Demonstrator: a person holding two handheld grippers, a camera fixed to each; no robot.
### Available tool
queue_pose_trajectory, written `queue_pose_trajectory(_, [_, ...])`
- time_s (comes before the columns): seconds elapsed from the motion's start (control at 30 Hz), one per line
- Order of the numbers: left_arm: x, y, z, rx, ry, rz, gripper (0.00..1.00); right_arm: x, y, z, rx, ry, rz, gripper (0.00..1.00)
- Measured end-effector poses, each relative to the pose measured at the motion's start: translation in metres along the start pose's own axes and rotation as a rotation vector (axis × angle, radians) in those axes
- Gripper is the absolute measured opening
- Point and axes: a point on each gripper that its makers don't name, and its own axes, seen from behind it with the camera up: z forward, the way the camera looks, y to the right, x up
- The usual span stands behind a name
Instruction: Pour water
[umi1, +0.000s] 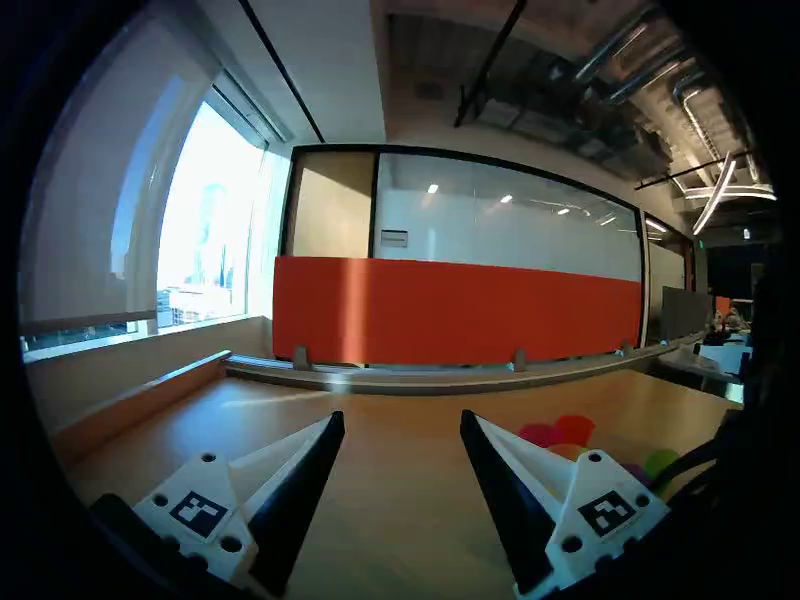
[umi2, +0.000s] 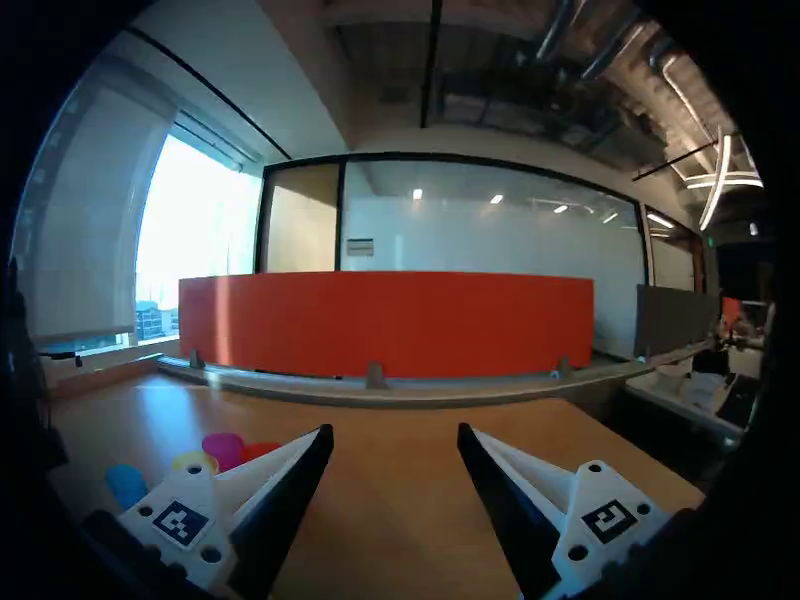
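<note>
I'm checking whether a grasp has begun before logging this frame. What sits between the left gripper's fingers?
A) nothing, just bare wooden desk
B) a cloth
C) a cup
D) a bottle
A: the left gripper stands open, with only the wooden desk showing in its gap; the colourful items lie off to one side.
</note>
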Motion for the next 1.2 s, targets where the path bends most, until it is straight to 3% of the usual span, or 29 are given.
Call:
queue_pose_trajectory(0.3, [0.006, -0.005, -0.001, 0.02, 0.021, -0.055, 0.85, 0.002, 0.004, -0.002, -0.061, 0.03, -0.008, 0.96])
queue_pose_trajectory(0.47, [0.003, -0.02, -0.001, 0.07, 0.041, -0.047, 0.86, 0.006, 0.002, -0.003, -0.077, 0.052, -0.023, 0.96])
queue_pose_trajectory(0.57, [0.0, -0.023, 0.0, 0.087, 0.05, -0.029, 0.85, 0.004, 0.003, -0.003, -0.083, 0.058, -0.025, 0.96])
queue_pose_trajectory(0.77, [-0.012, -0.023, 0.0, 0.116, 0.063, 0.009, 0.86, -0.006, 0.01, 0.0, -0.106, 0.035, -0.026, 0.96])
queue_pose_trajectory(0.97, [-0.028, -0.017, 0.001, 0.105, 0.061, 0.001, 0.86, -0.001, 0.012, 0.0, -0.115, 0.041, -0.029, 0.96])
queue_pose_trajectory(1.2, [-0.047, -0.024, 0.0, 0.11, 0.051, 0.0, 0.85, -0.003, 0.006, 0.003, -0.113, 0.033, -0.061, 0.96])
